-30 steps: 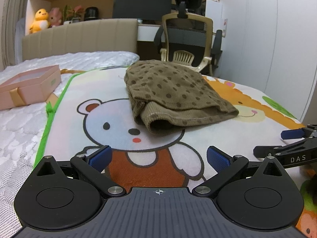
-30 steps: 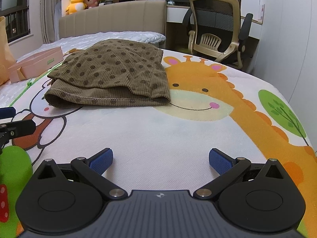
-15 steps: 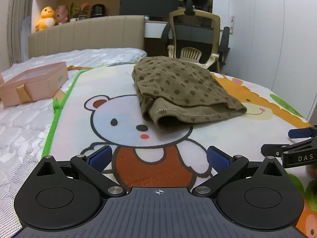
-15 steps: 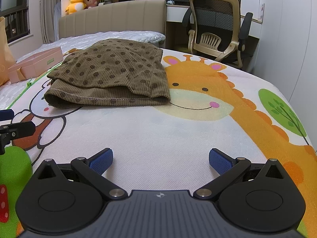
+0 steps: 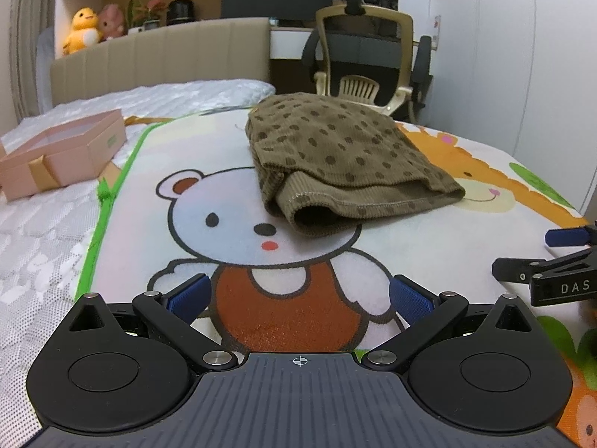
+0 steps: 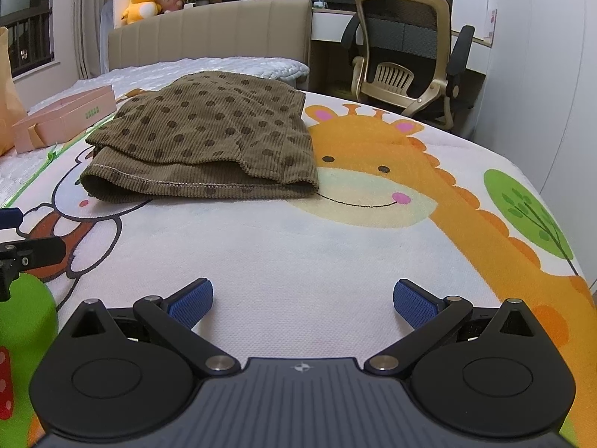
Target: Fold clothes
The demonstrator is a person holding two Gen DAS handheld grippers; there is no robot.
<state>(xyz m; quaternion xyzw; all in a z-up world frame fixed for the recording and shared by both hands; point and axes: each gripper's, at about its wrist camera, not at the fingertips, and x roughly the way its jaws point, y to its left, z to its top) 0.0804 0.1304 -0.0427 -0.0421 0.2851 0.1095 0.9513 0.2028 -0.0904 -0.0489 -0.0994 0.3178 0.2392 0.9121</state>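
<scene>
Left gripper (image 5: pixel 298 295) is hovering low over the mat (image 5: pixel 429 246), fingers spread wide, nothing between them. Right gripper (image 6: pixel 303 298) is doing the same, also spread and empty. Both are sitting on the near side of the garment (image 5: pixel 335 156), well apart from it.

The garment, brown dotted corduroy, is lying in a loose fold across the bear's head printed on the mat, the stitched hem (image 6: pixel 194 184) facing the grippers and gaping at its left end. A pink box (image 5: pixel 63 153) is sitting left of the garment.

Judgement: light, soft, limp; ribbed cloth should be offering friction. Best hold: the two hem corners, pinching all layers.
</scene>
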